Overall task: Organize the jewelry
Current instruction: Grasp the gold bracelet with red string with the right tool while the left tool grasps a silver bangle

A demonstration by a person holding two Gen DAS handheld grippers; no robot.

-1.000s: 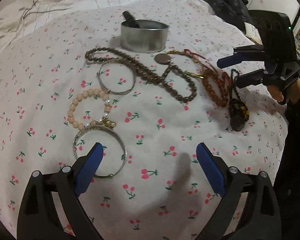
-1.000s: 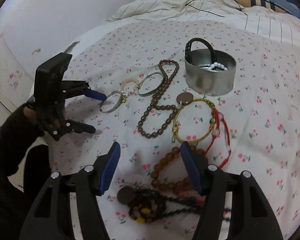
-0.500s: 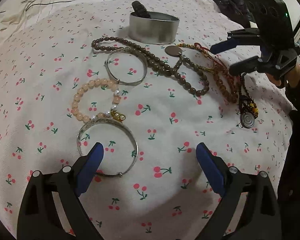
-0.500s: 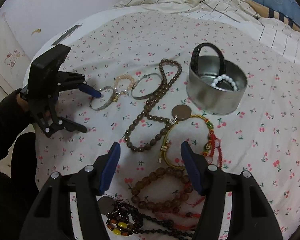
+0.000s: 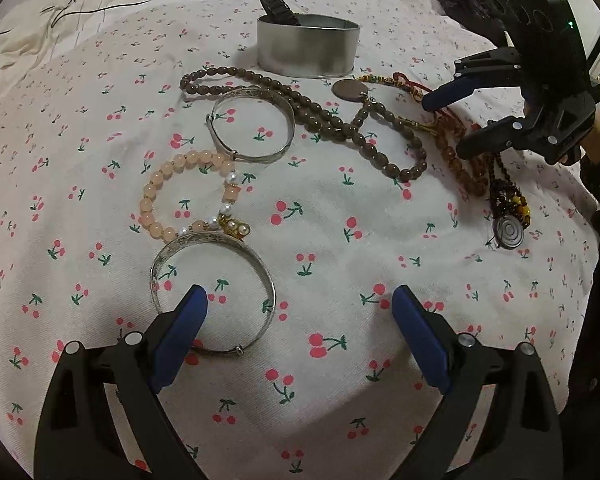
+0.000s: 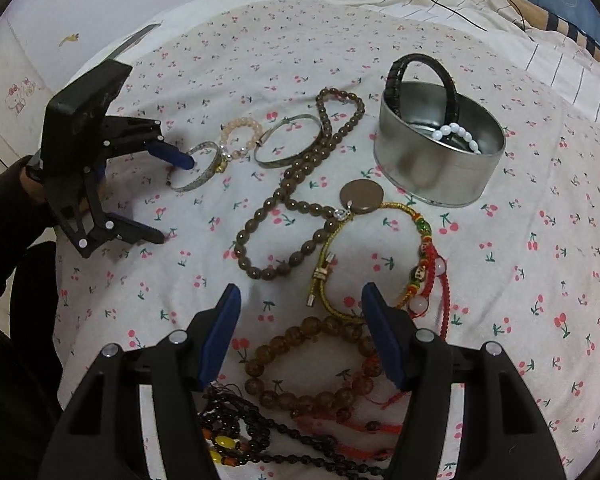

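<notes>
A: How do the grippers stand?

B: The left gripper [image 5: 296,306] has its jaws apart, gripping nothing; one blue pad sits inside the near silver bangle [image 5: 214,288]. The right gripper [image 6: 300,312] is likewise spread and empty over the amber bead bracelet [image 6: 312,364].

A: Room to move?

B: Bare cherry-print sheet [image 5: 340,392] lies between the left jaws and to their right. The bed edge drops away at the near right of the left view.

A: And the jewelry?

B: Beyond the bangle: a pink bead bracelet [image 5: 180,196], a second silver bangle [image 5: 252,122], then a long brown bead strand [image 5: 312,116]. Farthest stands a metal tin [image 6: 436,148] holding a white bead bracelet [image 6: 458,136] and a black band [image 6: 420,76].
</notes>
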